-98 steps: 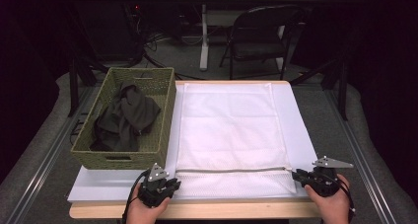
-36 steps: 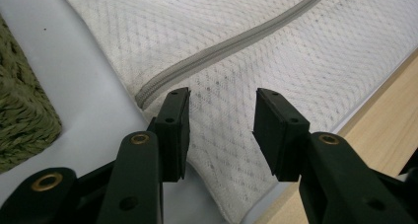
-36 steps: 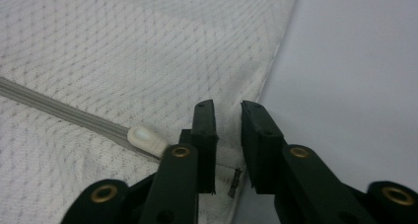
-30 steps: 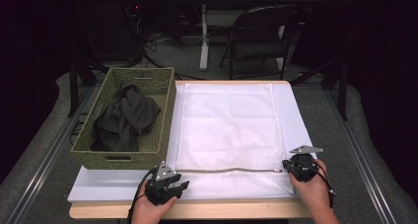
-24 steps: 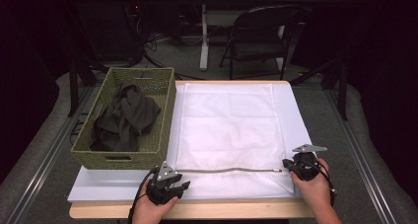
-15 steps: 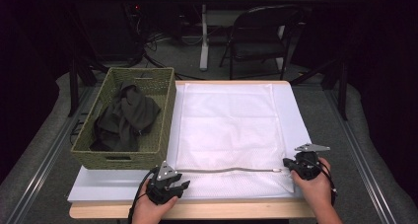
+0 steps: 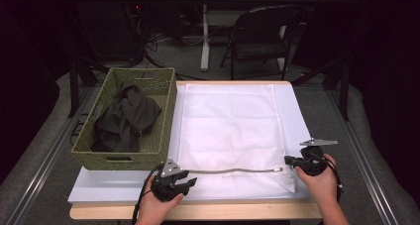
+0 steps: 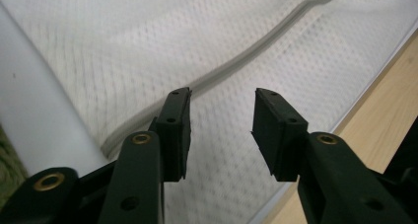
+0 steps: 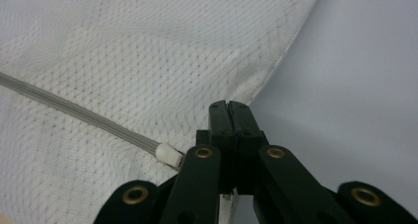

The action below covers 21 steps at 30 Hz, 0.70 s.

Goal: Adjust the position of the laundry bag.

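Note:
A white mesh laundry bag (image 7: 228,131) lies flat on a white board (image 7: 109,190). Its grey zipper (image 7: 233,171) runs along the near edge. My left gripper (image 7: 188,179) rests at the zipper's left end, open, its jaws just above the mesh (image 8: 222,98) with nothing between them. My right gripper (image 7: 288,160) sits at the bag's right edge by the zipper's other end. Its jaws are shut (image 9: 229,105) where the bag's side seam meets them, and the white zipper end piece (image 9: 167,155) lies just to their left.
A green woven basket (image 7: 166,131) holding dark clothing (image 7: 126,118) stands at the left of the board, close to the bag. The wooden table edge (image 7: 223,211) runs along the front. A folding chair (image 7: 262,36) stands beyond the table.
Since the earliest frame my right gripper has moved inward from the bag's near right corner to the side seam. My left gripper shifted slightly. Over the last second both are nearly still.

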Motion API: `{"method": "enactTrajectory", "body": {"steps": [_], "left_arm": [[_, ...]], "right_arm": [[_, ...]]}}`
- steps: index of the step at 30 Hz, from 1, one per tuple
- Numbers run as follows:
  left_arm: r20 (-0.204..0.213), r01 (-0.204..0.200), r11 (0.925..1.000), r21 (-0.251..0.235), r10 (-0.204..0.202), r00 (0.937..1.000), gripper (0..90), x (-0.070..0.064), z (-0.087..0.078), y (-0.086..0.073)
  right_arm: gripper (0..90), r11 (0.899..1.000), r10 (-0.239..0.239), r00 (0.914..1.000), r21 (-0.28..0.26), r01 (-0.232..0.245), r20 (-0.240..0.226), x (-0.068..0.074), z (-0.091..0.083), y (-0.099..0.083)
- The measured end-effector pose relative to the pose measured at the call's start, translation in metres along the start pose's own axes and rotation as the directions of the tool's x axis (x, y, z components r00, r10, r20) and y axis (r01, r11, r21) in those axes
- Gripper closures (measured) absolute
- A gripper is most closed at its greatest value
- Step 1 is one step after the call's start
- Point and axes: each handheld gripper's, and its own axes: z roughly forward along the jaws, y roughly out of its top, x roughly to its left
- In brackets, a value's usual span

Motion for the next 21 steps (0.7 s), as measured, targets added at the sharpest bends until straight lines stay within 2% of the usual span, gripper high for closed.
{"method": "enactTrajectory", "body": {"steps": [1,3,4,6,8,10,12,15,21], "left_arm": [[-0.013,0.002,0.9999,-0.010,-0.002,0.9999,56.6,-0.002,0.000,0.005],[0.007,-0.008,0.9997,-0.024,0.008,0.9999,56.5,-0.004,0.002,0.014],[0.018,0.002,0.9996,-0.029,-0.001,0.9998,56.7,-0.005,0.004,0.017],[0.036,-0.014,0.9995,-0.029,0.015,0.9992,57.1,-0.008,0.009,0.026],[0.048,-0.018,0.9995,-0.024,0.019,0.9987,57.2,-0.010,0.015,0.032],[0.068,-0.010,0.9996,-0.027,0.012,0.9976,58.3,-0.014,0.021,0.038],[0.066,-0.017,0.9995,-0.028,0.019,0.9977,58.5,-0.018,0.026,0.043],[0.088,-0.036,0.9990,-0.027,0.038,0.9954,58.9,-0.025,0.034,0.052],[0.135,-0.061,0.9977,-0.030,0.064,0.9888,58.7,-0.045,0.052,0.072]], "right_arm": [[89.7,1.000,0.000,1.0000,-0.002,0.000,-0.002,0.001,0.000,0.001],[89.8,1.000,-0.011,0.9999,-0.010,0.011,0.001,0.002,-0.001,0.003],[89.7,1.000,-0.013,0.9999,-0.014,0.012,-0.005,0.003,-0.002,0.003],[89.8,0.999,-0.024,0.9997,-0.024,0.023,-0.003,0.005,-0.004,0.005],[89.7,0.998,-0.031,0.9993,-0.058,0.030,-0.019,0.007,-0.006,0.006],[89.8,0.997,-0.043,0.9988,-0.068,0.041,-0.023,0.009,-0.007,0.007],[89.9,0.995,-0.057,0.9980,-0.089,0.054,-0.029,0.012,-0.007,0.007],[89.9,0.992,-0.080,0.9963,-0.101,0.077,-0.029,0.014,-0.007,0.009],[89.9,0.988,-0.086,0.9956,-0.128,0.081,-0.035,0.013,-0.009,0.009]]}}
